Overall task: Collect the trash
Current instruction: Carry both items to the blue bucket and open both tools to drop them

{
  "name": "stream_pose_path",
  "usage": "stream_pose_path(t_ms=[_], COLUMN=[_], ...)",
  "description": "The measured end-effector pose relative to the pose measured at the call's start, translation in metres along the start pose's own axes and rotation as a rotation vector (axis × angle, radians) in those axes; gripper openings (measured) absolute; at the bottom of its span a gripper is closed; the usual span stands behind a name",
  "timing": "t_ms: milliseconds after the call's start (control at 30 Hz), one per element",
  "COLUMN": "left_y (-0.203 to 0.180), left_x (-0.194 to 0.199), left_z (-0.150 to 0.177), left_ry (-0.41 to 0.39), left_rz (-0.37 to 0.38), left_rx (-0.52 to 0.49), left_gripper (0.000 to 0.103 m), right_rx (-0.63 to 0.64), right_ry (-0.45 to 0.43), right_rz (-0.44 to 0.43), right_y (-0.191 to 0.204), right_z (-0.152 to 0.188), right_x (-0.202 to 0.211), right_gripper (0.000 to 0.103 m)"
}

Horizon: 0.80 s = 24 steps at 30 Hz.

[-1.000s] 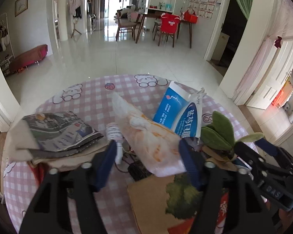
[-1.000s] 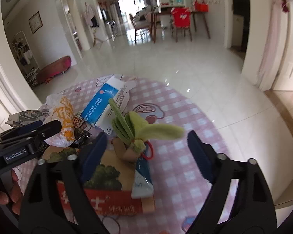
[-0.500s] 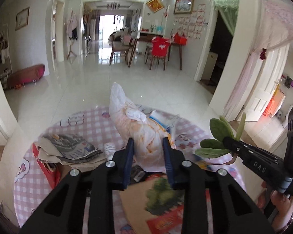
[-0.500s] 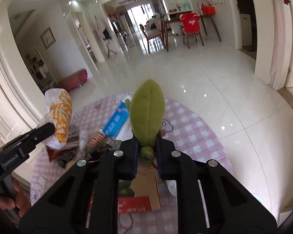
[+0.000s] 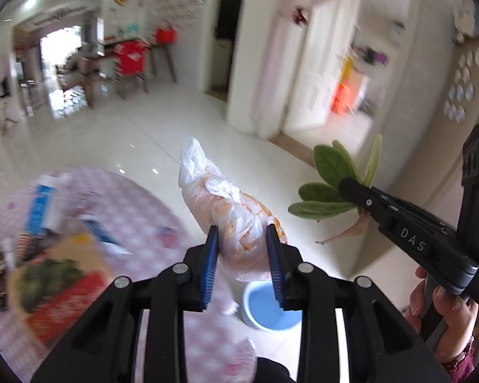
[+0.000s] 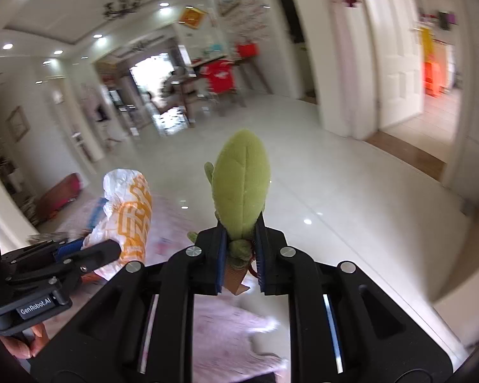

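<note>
My left gripper (image 5: 242, 234) is shut on a crumpled white and orange plastic bag (image 5: 230, 210), held in the air past the table's edge, above a light blue bin (image 5: 265, 309) on the floor. My right gripper (image 6: 239, 233) is shut on the base of a green plush leafy plant (image 6: 241, 191). In the left wrist view the right gripper (image 5: 351, 188) shows at the right, with the plant's leaves (image 5: 329, 172) sticking out of it. In the right wrist view the left gripper (image 6: 89, 250) and the bag (image 6: 131, 214) are at the left.
The round table with a pink checked cloth (image 5: 150, 210) lies at the lower left, blurred. On it are a blue and white carton (image 5: 43, 204) and a flat box with a green and red print (image 5: 57, 287). Glossy white floor (image 6: 351, 198) spreads ahead, with doorways at the right.
Both grippers closed, the left on the bag and the right on the plush plant. Both lifted them off the table and swung right, out over the floor and the blue bin.
</note>
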<state>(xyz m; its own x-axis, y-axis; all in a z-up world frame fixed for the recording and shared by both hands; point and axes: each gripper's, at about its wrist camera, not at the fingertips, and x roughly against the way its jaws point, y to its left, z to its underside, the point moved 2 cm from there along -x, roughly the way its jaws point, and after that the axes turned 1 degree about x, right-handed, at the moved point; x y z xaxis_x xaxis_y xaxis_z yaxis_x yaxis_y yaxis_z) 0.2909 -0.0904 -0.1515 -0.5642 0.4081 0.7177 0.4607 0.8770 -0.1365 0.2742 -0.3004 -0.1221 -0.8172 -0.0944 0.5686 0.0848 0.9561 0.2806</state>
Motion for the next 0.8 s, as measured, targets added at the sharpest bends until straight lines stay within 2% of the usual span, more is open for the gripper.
stream_pose_path(t_ms=[200, 333, 367, 400, 433, 467, 633, 700, 800], left_y=[-0.066, -0.095, -0.104, -0.108, -0.111, -0.114, -0.115, -0.100, -0.090], left_x=[-0.100, -0.149, -0.162, -0.172, -0.179, -0.188, -0.196, -0.171, -0.166], left_z=[0.008, 0.008, 0.008, 0.007, 0.006, 0.004, 0.009, 0.024, 0.024], left_ry=[0.181, 0.255, 0.282, 0.298, 0.300, 0.299, 0.307, 0.304, 0.296], left_rz=[0.085, 0.119, 0.128, 0.115, 0.099, 0.079, 0.064, 0.045, 0.012], left_rx=[-0.074, -0.100, -0.100, -0.100, -0.103, -0.109, -0.103, -0.106, -0.099], left_gripper=[0.030, 0.036, 0.051, 0.074, 0.080, 0.081, 0.081, 0.081, 0.081], right_rx=[-0.097, -0.151, -0.161, -0.172, -0.180, -0.183, -0.200, -0.201, -0.197], right_ry=[0.038, 0.048, 0.053, 0.059, 0.063, 0.068, 0.100, 0.112, 0.123], right_rz=[0.181, 0.250, 0.256, 0.264, 0.268, 0.270, 0.250, 0.234, 0.212], right_y=[-0.093, -0.128, -0.136, -0.142, -0.146, -0.147, -0.146, -0.142, -0.146], right_z=[0.036, 0.056, 0.057, 0.062, 0.064, 0.067, 0.073, 0.076, 0.076], right_x=[0.000, -0.002, -0.005, -0.003, -0.004, -0.006, -0.012, -0.017, -0.024], right_gripper=[0.015, 0.015, 0.015, 0.015, 0.016, 0.016, 0.016, 0.016, 0.016])
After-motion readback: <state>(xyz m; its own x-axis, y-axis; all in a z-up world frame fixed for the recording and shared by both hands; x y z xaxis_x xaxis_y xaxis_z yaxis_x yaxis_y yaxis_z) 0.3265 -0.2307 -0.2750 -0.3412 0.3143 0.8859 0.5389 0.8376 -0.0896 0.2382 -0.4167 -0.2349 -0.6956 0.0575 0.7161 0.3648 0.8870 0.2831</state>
